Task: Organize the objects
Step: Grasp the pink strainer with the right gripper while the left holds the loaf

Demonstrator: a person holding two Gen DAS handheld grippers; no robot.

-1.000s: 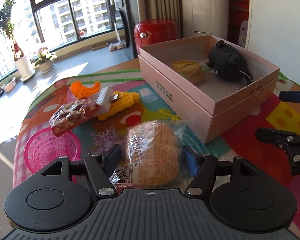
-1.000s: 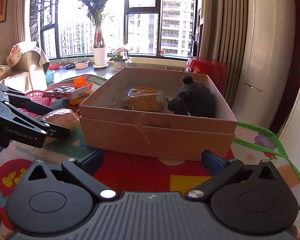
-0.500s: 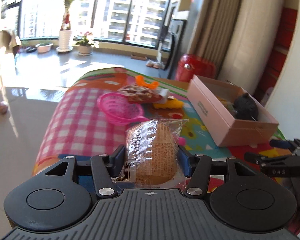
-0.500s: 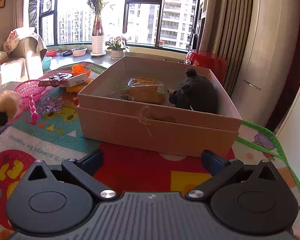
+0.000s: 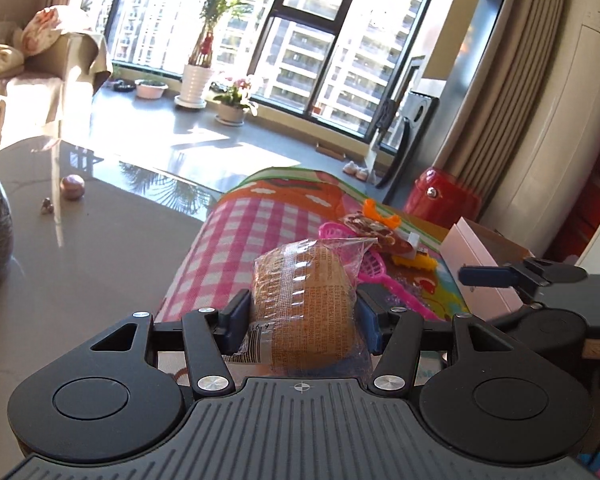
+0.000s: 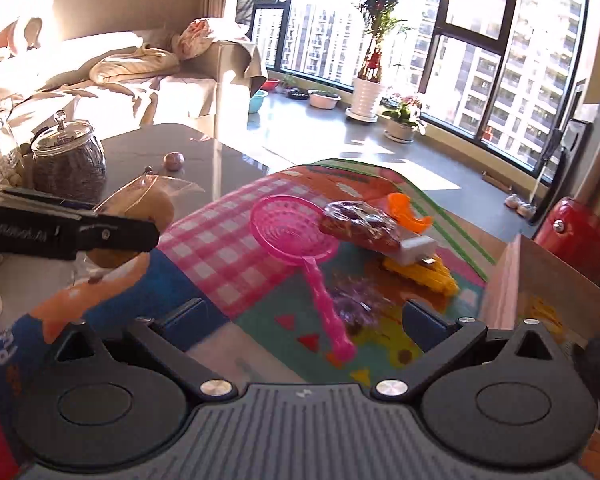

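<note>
My left gripper [image 5: 302, 318] is shut on a wrapped bread bun [image 5: 306, 300] and holds it up over the left part of the table; the bun also shows in the right wrist view [image 6: 140, 216]. My right gripper [image 6: 304, 316] is open and empty above the colourful mat [image 6: 228, 256], over the handle of a pink strainer [image 6: 292, 232]. A wrapped dark snack [image 6: 356, 224], an orange piece [image 6: 408, 208], a white block [image 6: 416, 248], yellow bricks [image 6: 424, 274] and a purple crinkly thing [image 6: 356, 304] lie beyond. The pink box [image 5: 480, 268] stands at the right.
Glass jars [image 6: 68, 160] stand on the grey tabletop [image 5: 80, 280] at the left, with a small pink ball [image 5: 73, 187] further back. A red appliance [image 5: 440, 200] sits behind the box. A sofa and potted plants by the window lie beyond.
My left gripper has lifted the bun and swung it back and to the left, away from the box. My right gripper has turned left from the box towards the strainer and loose items.
</note>
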